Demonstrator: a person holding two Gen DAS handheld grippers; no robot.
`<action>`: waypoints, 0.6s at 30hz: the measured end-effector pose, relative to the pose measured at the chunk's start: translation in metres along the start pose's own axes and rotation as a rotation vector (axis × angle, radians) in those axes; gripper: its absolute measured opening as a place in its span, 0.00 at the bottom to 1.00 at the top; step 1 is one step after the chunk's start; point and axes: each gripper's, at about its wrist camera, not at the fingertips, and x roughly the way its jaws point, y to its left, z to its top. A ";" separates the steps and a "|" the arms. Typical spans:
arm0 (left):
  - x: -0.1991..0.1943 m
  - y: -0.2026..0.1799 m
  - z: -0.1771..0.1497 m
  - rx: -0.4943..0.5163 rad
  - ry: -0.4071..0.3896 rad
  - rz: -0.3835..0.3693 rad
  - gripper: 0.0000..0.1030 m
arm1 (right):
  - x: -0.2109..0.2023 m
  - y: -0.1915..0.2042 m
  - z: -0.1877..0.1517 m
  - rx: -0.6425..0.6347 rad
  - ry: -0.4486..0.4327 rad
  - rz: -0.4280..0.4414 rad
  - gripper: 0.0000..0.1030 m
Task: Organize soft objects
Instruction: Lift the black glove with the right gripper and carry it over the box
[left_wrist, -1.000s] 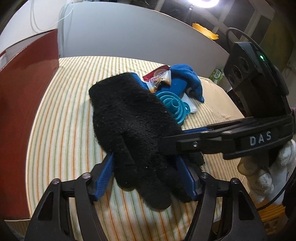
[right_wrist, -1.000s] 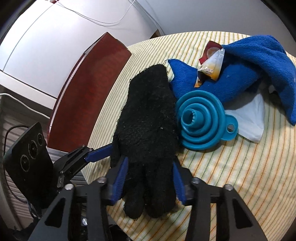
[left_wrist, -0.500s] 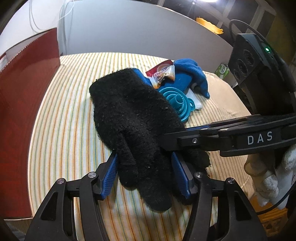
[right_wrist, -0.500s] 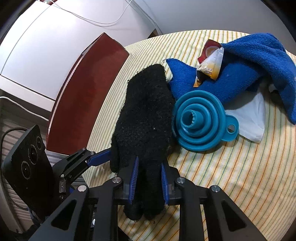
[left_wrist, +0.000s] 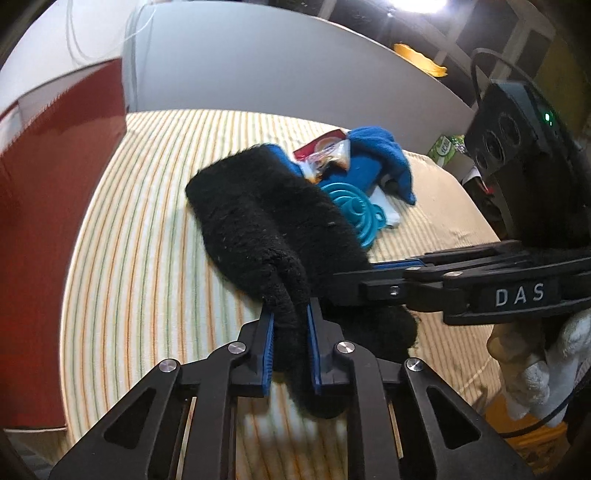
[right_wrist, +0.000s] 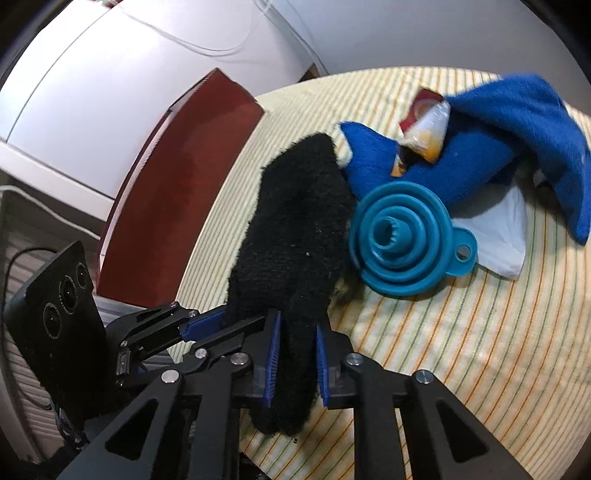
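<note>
Black glove (left_wrist: 273, 236): lies on the striped table (left_wrist: 147, 229) near its front edge, bunched upward, fingers toward the grippers.
Left gripper (left_wrist: 289, 345): jaws closing, blue pads pinching one fuzzy finger of the glove.
Right gripper (right_wrist: 297, 363): jaws closing, clenched on the glove's other fingers.
Teal funnel (right_wrist: 404, 238): touching the glove's right side.
Blue towel (right_wrist: 509, 122): toward the far edge; a snack packet (right_wrist: 424, 133) seems to rest on it.
White cloth (right_wrist: 498, 232): partly under the towel.
</note>
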 end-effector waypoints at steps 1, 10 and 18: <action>-0.002 -0.002 0.000 0.005 -0.007 -0.002 0.13 | -0.002 0.004 -0.001 -0.013 -0.005 -0.008 0.13; -0.033 -0.007 0.002 0.020 -0.078 0.001 0.13 | -0.024 0.036 -0.005 -0.102 -0.073 -0.050 0.11; -0.082 0.005 0.010 0.010 -0.169 0.021 0.13 | -0.046 0.079 0.003 -0.186 -0.142 -0.039 0.11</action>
